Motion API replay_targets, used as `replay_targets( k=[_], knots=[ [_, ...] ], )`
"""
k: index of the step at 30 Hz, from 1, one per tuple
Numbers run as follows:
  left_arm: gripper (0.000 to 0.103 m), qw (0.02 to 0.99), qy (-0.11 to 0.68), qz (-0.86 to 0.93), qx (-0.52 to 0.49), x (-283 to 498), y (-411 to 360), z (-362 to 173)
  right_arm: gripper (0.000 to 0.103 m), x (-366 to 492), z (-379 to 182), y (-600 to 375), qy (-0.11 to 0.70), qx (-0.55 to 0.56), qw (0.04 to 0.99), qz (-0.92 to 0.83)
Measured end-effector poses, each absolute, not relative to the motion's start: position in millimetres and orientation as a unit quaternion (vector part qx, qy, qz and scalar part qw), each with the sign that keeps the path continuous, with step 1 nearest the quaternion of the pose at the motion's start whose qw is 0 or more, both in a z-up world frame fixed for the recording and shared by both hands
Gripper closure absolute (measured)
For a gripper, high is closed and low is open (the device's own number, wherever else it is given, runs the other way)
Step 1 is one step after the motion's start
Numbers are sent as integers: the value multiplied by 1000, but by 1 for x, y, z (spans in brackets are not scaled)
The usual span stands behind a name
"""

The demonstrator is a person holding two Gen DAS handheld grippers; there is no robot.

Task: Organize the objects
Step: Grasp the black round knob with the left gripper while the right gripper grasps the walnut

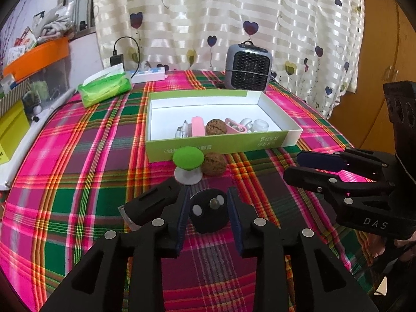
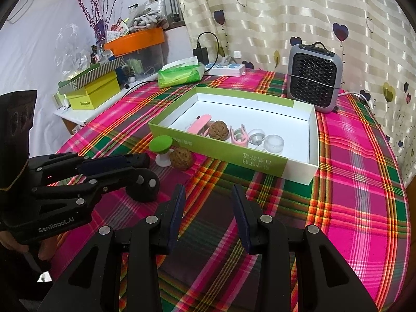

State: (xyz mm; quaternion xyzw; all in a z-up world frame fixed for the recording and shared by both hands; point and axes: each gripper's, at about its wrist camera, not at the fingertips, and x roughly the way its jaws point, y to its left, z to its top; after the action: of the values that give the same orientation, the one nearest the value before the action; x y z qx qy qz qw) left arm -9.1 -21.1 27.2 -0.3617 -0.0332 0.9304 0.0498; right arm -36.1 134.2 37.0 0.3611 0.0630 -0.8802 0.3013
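We are looking at a black round disc (image 1: 209,214) lying flat on the plaid tabletop (image 1: 78,182), framed between the blue-padded jaws of our left gripper (image 1: 208,208); the jaws are standing narrowly apart with the pads just beside the disc's edges, and we cannot tell whether they are touching it. In the right wrist view the same disc (image 2: 143,184) is sitting under the tip of the left gripper (image 2: 140,167). Just beyond it, a green-topped knob on a white base (image 1: 187,166) and a walnut (image 1: 214,163) are sitting side by side against the near wall of the green-and-white box (image 1: 221,145). Inside the box (along its near wall) are resting a second walnut (image 1: 216,127), a pink case (image 1: 198,127), a pink clip (image 1: 235,126) and a small clear jar (image 1: 260,125). Our right gripper (image 2: 208,200) is hovering over bare cloth, jaws moderately apart and holding nothing. Behind the box are standing a small grey heater (image 1: 247,67), a green tissue pack (image 1: 105,85) and a white power strip (image 1: 149,74).
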Motion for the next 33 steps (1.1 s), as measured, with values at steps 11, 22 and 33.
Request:
replay_targets(
  k=[11,22,33],
  knots=[
    [70,42,-41,923,-381,-13,-28,14,65,-37,33,132,64,366,303,-877],
    [70,63,-57,914,-397,-21,-26,9,65,-44,28,125,67,374,304,-874],
    [77,68,-103,903,-411,-28,-38,2,65,-55,26,111,78,378,304,-871]
  ],
)
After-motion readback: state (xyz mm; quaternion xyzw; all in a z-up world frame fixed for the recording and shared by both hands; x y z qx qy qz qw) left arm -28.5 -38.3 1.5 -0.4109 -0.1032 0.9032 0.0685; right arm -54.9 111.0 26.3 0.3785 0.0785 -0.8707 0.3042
